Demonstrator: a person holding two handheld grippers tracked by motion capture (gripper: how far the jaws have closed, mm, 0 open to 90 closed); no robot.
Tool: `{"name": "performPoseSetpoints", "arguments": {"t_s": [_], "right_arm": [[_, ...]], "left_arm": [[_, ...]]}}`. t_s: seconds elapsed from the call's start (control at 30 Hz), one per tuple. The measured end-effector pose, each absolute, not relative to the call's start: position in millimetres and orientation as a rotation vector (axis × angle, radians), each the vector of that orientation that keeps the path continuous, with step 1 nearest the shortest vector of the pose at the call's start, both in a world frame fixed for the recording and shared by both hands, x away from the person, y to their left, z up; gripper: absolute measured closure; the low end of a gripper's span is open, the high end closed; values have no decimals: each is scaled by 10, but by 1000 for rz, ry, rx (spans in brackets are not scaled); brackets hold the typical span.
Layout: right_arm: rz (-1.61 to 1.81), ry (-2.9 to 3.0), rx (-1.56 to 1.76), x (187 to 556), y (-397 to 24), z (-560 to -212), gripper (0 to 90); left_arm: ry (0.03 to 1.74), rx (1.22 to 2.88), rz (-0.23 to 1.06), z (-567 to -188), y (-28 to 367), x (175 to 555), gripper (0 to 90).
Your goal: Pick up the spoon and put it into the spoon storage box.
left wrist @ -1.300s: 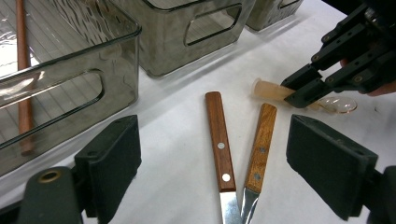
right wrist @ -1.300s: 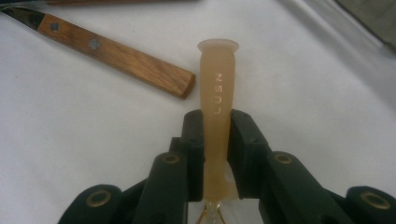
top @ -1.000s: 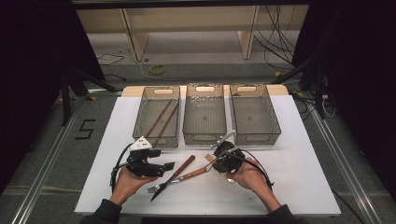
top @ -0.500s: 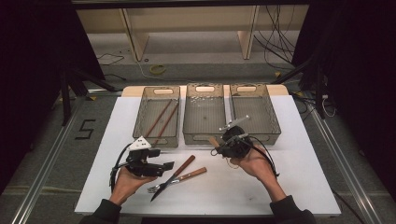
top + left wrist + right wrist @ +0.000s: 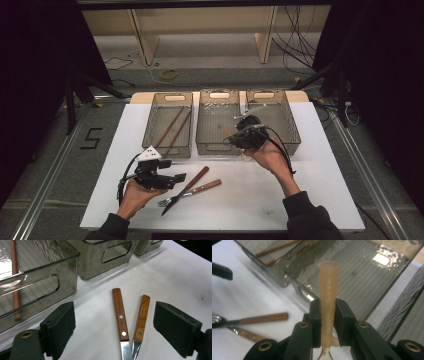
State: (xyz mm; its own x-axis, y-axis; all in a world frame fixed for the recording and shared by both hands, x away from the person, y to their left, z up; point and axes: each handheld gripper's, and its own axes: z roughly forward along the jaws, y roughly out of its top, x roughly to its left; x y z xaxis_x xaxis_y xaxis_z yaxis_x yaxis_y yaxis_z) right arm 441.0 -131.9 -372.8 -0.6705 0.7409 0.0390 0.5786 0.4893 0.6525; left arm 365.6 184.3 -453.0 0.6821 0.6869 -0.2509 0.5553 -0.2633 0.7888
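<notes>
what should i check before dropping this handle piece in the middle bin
1. Grip: right gripper shut on the tan handle, pads on both sides: ok.
2. Handle straight in the jaws, top end free: ok.
3. Over the middle bin: gripper hangs near the wall between it and the right bin; which one it is over: cannot tell.
4. Middle bin has bare floor to land on: ok.
5. Left gripper open, low by the knife and fork, away from the bins: ok.
6. Lower end of the handle, under the jaws: cannot tell.
</notes>
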Motion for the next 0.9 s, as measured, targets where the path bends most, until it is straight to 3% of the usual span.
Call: {"name": "performPoseSetpoints", "arguments": {"t_s": [0.9], "right_arm": [[913,2411,1158,5057,-1016,-3689,774]], "left_arm": [[961,1938,176,-4529,1852,3664,173]]}}
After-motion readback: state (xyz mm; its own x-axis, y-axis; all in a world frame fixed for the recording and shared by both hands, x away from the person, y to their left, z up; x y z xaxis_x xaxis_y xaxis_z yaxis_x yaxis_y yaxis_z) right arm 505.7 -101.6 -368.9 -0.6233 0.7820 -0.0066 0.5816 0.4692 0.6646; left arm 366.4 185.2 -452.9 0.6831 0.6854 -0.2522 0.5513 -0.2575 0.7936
